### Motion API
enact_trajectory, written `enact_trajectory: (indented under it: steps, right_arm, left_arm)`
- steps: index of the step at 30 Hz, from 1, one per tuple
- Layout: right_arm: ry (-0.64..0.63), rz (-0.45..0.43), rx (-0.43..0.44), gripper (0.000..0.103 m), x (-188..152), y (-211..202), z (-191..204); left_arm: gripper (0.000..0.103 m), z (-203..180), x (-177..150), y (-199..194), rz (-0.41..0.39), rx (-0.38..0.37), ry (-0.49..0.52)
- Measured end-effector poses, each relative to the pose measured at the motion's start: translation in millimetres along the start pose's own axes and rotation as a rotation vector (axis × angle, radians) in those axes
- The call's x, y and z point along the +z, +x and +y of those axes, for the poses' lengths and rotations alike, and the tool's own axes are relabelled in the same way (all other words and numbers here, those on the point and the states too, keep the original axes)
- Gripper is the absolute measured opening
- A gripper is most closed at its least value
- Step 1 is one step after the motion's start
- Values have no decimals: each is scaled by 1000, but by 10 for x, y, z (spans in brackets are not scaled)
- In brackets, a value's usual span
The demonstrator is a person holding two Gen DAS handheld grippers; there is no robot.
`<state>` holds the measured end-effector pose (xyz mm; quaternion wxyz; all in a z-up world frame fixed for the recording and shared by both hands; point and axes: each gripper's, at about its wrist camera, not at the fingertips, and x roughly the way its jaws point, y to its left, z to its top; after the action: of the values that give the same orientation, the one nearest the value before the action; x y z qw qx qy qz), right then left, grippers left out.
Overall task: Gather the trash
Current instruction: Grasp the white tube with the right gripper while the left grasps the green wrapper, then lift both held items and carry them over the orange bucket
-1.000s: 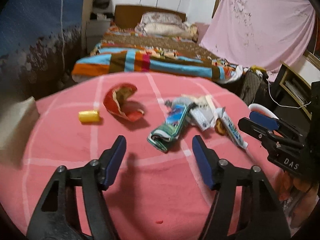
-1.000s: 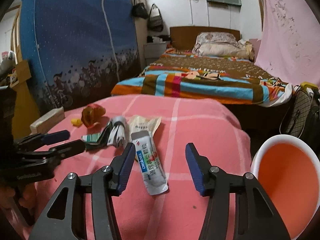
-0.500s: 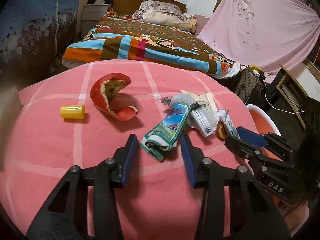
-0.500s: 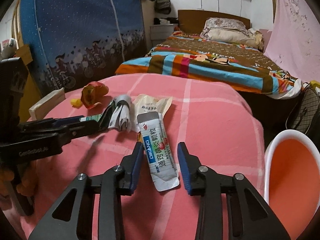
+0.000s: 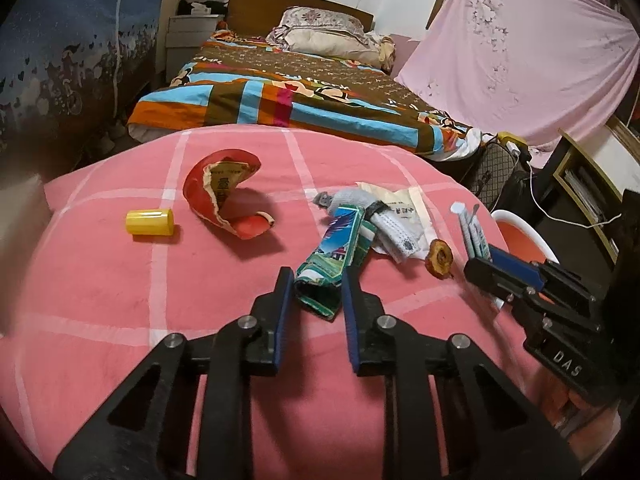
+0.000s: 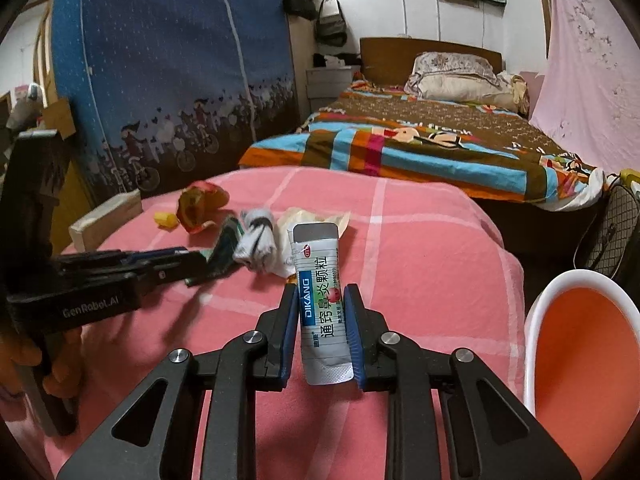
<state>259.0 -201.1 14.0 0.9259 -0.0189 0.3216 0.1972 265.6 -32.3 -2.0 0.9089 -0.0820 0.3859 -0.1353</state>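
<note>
While the left gripper is closing on the green wrapper mid-table, the right gripper is clamping the white sachet nearer the table's right edge.

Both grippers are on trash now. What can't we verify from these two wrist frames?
- Orange bin: cut off by the right wrist frame edge; its bottom and contents are unseen.
- Green wrapper: in the left wrist view, the left gripper fingers cover its near sides.
- Sachet in the right gripper: the back face is unseen, and the small print is too small.
- Brown scrap: too small to identify.
</note>
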Motion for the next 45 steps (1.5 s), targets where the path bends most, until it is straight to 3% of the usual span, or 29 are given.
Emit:
enact_trajectory:
  steps: [13, 21, 30, 36, 45]
  right_arm:
    - [27, -139, -3, 21, 3, -246, -46]
    - [60, -313, -15, 21, -55, -602, -112]
    - [89, -473, -137, 21, -145, -1016, -359]
    - [127, -558, -232, 21, -206, -1270, -606]
    - [231, -560, -330, 21, -355, -1458, -1085]
  left_arm:
    - [0, -207, -36, -304, -150, 23, 69]
    - [0, -408, -64, -596, -346, 66, 73]
    - [0, -921, -42, -808, -504, 28, 175]
    - [0, -1274, -22, -787, -532, -42, 232]
    - [0, -1825, -17, -552, -486, -175, 320]
